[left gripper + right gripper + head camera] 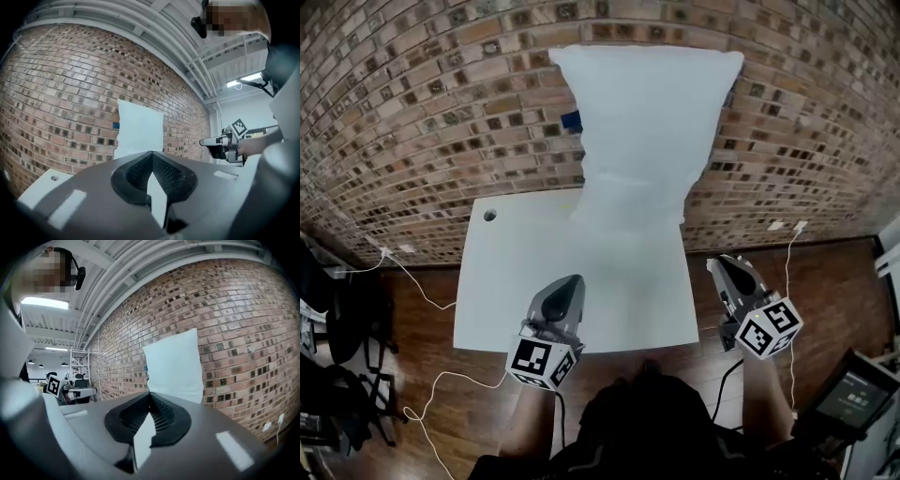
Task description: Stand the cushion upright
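A white cushion [645, 131] stands upright at the far edge of the white table [516, 281] and leans against the brick wall. It also shows in the left gripper view as a cushion [139, 129] and in the right gripper view as a cushion [175, 365]. My left gripper [573, 282] hovers over the table's near edge, shut and empty, well short of the cushion. My right gripper [722, 264] is off the table's right side, shut and empty. From the left gripper [151, 159] the right one appears at the far right.
A brick wall [412, 112] backs the table. A small hole [490, 215] sits in the table's far left corner. Cables [422, 281] trail over the wooden floor at left and right. Dark gear [337, 347] stands at the left, a device [853, 398] at lower right.
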Demonstrator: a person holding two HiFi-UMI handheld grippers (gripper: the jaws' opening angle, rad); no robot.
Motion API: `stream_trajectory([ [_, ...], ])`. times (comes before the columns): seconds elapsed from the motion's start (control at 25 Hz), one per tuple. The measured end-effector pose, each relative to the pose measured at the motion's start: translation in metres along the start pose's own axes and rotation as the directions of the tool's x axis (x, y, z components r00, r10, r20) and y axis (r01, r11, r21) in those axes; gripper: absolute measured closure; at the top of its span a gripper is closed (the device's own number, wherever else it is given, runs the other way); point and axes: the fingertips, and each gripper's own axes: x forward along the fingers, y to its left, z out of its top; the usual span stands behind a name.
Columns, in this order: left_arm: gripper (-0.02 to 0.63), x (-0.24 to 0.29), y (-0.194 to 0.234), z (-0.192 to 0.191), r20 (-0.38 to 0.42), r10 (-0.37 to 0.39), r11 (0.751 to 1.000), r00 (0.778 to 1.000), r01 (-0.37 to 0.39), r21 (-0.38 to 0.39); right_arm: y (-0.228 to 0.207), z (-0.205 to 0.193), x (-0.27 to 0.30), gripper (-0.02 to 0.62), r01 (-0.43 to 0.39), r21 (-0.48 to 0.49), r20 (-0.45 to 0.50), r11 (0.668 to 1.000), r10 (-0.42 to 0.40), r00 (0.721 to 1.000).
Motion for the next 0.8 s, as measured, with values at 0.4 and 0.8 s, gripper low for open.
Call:
stream_trajectory([
  [0.4,0.595,-0.03,-0.036,0.006,-0.021,-0.001,1.0,1.0,0.001,-0.01,0.041,0.005,-0.031,0.589,-0.108,-0.019,-0.019,0.994,0.107,0.994],
  [0.8,0.595,-0.053,-0.091,0.024,-0.07,0.111,0.993,0.991,-0.108,0.038,0.022,0.008,-0.1,0.589,-0.172,-0.07,-0.009,0.983,0.171,0.985],
])
